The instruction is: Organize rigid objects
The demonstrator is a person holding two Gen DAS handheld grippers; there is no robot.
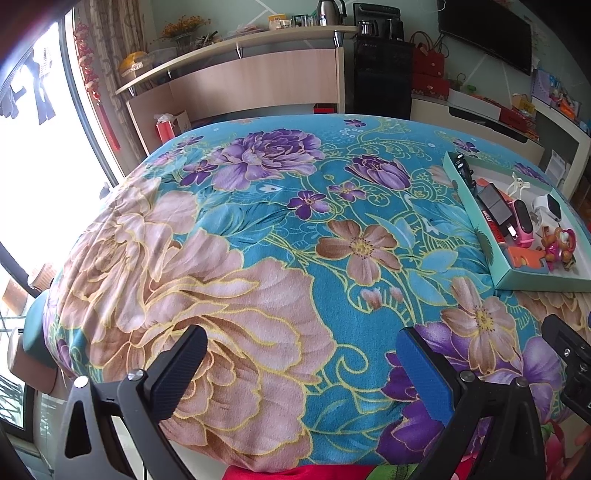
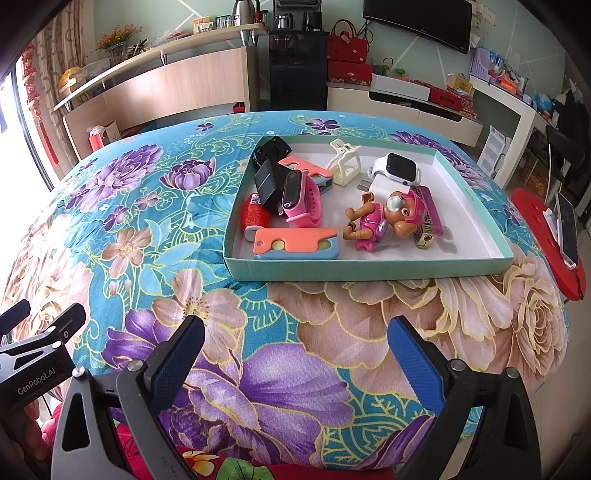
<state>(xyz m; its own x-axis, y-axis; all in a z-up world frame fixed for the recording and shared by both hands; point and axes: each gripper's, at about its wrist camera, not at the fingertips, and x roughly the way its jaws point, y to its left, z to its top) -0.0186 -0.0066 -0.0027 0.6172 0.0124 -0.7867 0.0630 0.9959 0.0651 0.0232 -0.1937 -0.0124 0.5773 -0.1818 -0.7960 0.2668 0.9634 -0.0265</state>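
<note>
A shallow teal box tray (image 2: 369, 268) sits on the floral cloth, holding small rigid objects: a pink dog toy (image 2: 384, 218), a pink wristband watch (image 2: 301, 201), a white smartwatch (image 2: 397, 168), a white clip (image 2: 345, 162), an orange-and-blue holder (image 2: 295, 243), a red cylinder (image 2: 255, 216) and a black block (image 2: 269, 184). The tray also shows at the right of the left wrist view (image 1: 480, 229). My right gripper (image 2: 297, 347) is open and empty, short of the tray's near wall. My left gripper (image 1: 301, 354) is open and empty over bare cloth, left of the tray.
The table is covered by a teal floral cloth (image 1: 258, 240). A red stool with a phone (image 2: 567, 229) stands at the right. Shelves, a cabinet and a wall TV (image 2: 417, 22) stand behind. A window is at the left.
</note>
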